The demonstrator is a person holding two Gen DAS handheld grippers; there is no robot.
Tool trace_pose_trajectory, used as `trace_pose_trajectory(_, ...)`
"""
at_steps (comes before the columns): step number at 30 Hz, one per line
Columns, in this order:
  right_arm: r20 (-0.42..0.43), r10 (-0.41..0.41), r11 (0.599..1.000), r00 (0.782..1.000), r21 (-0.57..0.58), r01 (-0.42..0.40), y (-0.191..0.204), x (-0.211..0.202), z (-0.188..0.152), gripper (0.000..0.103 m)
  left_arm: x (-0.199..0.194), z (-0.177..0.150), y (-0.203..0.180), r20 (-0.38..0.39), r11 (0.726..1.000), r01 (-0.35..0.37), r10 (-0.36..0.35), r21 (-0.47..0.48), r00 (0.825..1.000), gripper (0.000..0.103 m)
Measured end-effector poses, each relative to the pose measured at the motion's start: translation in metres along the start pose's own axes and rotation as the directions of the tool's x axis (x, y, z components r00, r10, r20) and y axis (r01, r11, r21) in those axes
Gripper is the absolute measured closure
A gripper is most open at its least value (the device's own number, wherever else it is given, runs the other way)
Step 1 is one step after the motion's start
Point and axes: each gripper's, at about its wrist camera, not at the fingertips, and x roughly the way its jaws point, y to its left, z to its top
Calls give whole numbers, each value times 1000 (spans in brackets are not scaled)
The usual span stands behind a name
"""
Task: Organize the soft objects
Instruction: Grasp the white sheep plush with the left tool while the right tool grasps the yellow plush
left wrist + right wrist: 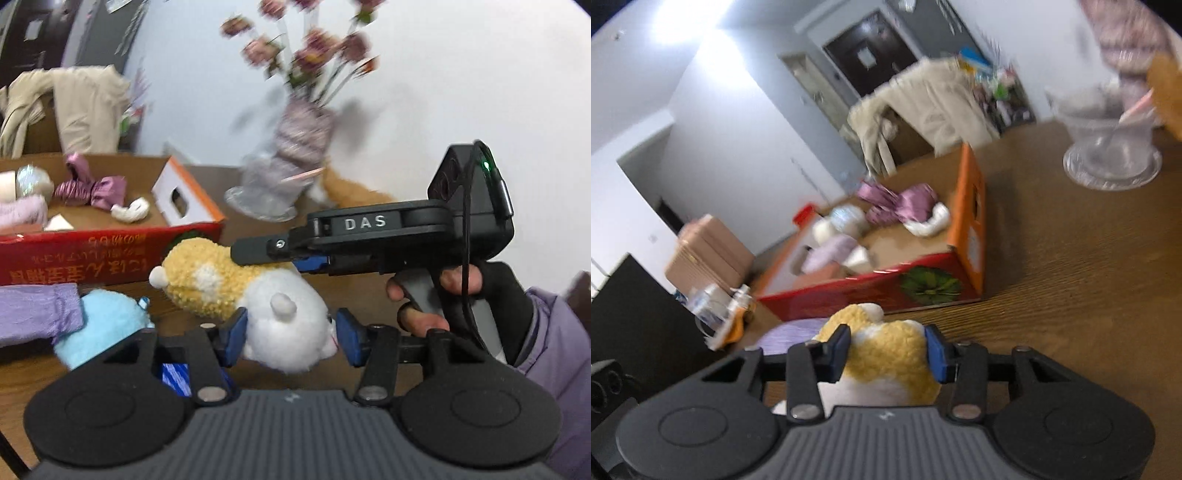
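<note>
A yellow-and-white plush toy (207, 280) lies on the wooden table (1071, 277) in front of a red cardboard box (92, 254). My left gripper (291, 332) has its blue pads against the toy's white body, one on each side. My right gripper (258, 258) comes in from the right, held by a hand, with its fingers over the yellow part. In the right wrist view the right gripper (886, 350) has the yellow fur (894, 373) filling the gap between its pads. A light blue plush (107, 325) and a lavender cloth (33, 314) lie to the left.
The red box (871, 291) holds a purple satin bow (92, 188) and several white and pale soft items. A glass vase of flowers (291, 147) stands behind the toy. A beige coat (74, 107) hangs on a chair beyond the table. A pink suitcase (705, 254) is on the floor.
</note>
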Motion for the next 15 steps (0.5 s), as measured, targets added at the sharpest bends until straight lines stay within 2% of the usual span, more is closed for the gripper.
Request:
trace_pose_trajectory(4, 62, 7, 999, 998, -47, -4, 49, -37, -41, 61, -61, -26, -1, 29, 997, 73, -73, -8, 997, 53)
trace_pose_trajectory(7, 42, 28, 997, 999, -76, -25, 79, -33, -77, 61, -96, -60, 11, 33, 999, 50, -49, -7, 998, 53)
trace_pose_trajectory(10, -17, 22, 996, 1000, -82, -23, 95, -6, -102, 61, -111, -87, 27, 16, 999, 16, -16, -48, 1000, 53)
trace_pose_trajectory(13, -46, -27, 993, 999, -119, 22, 106, 10, -120, 60, -112, -106, 41, -24, 998, 0, -1, -56, 1000, 52)
trace_pose_trajectory(14, -47, -76, 985, 996, -159, 68, 111, 13, -126, 60, -112, -110, 44, -38, 999, -23, 21, -44, 999, 52)
trace_pose_trajectory(15, -37, -140, 971, 989, -201, 130, 118, 16, -135, 59, -111, -115, 48, -62, 996, -81, 79, -29, 995, 46)
